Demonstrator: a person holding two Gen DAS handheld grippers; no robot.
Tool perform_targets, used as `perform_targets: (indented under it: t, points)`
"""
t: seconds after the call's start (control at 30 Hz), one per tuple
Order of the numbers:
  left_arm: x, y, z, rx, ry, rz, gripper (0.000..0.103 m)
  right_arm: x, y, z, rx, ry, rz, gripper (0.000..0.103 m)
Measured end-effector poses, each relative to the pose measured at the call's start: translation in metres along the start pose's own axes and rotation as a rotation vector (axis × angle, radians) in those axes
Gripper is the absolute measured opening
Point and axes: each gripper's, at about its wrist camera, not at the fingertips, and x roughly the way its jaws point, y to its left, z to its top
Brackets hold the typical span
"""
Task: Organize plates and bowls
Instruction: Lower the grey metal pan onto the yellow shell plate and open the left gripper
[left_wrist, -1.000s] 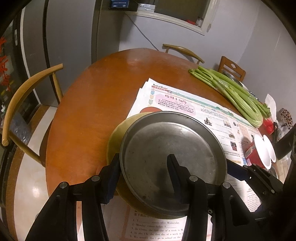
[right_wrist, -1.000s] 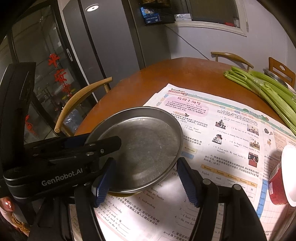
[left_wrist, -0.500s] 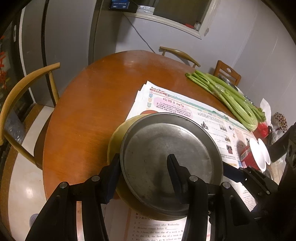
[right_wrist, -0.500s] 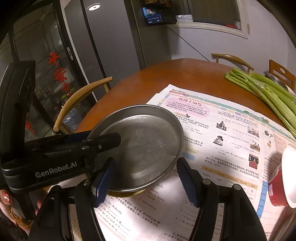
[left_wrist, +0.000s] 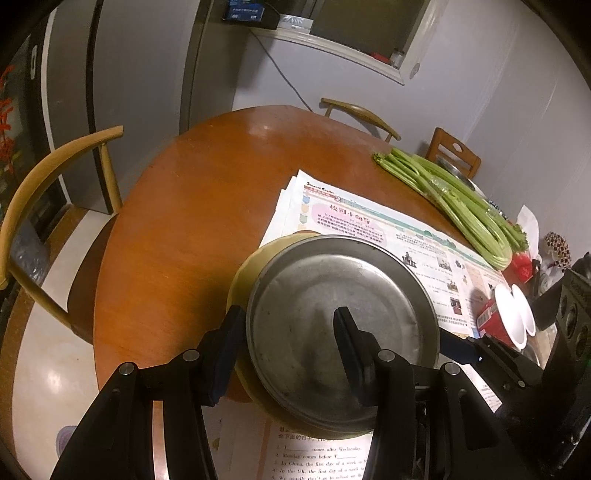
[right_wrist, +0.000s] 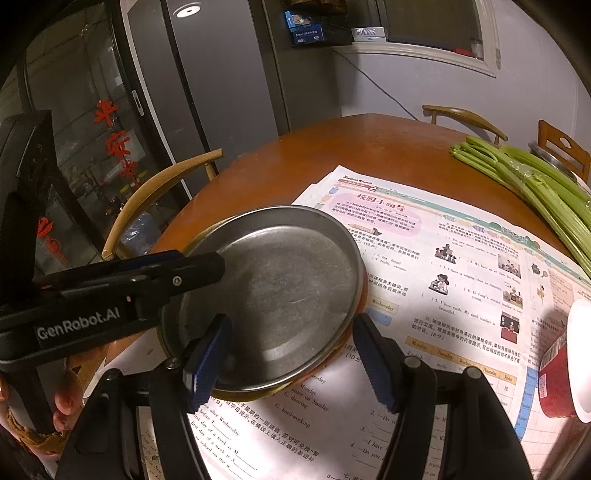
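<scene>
left wrist view shows the left gripper (left_wrist: 288, 347) clamped on the near rim of the metal plate (left_wrist: 343, 317), 1 finger inside and 1 outside, the plate resting on a yellow bowl (left_wrist: 243, 269) on the newspaper (left_wrist: 369, 218). the right gripper (right_wrist: 291, 362) hangs open beside the plate's rim, holding nothing. a one-sided rim grip could let the plate tilt and slide off the bowl, or drag the bowl along. most of the bowl is hidden under the plate; the red cups (left_wrist: 506, 317) are cut off.
</scene>
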Motion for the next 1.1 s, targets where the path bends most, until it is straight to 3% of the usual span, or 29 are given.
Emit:
perform_targets:
  t: [0.4,0.6,0.83,1.1]
  points:
    - [-0.023,0.015,-0.003,-0.028,-0.054,0.028,0.051,-0.005,0.009,0.000,-0.061,-0.040,-0.039,0.068]
    - [-0.016,0.034,-0.002,-0.084,-0.027,0.021,0.051,-0.010,0.008,0.000,-0.067,-0.065,-0.037,0.068]
    - [0.005,0.040,-0.002,-0.111,0.027,0.005,0.051,-0.031,-0.011,-0.001,0.013,-0.141,-0.041,0.068]
    - [0.021,0.034,-0.002,-0.105,0.068,-0.010,0.051,-0.019,-0.038,-0.010,0.149,-0.066,0.014,0.068]
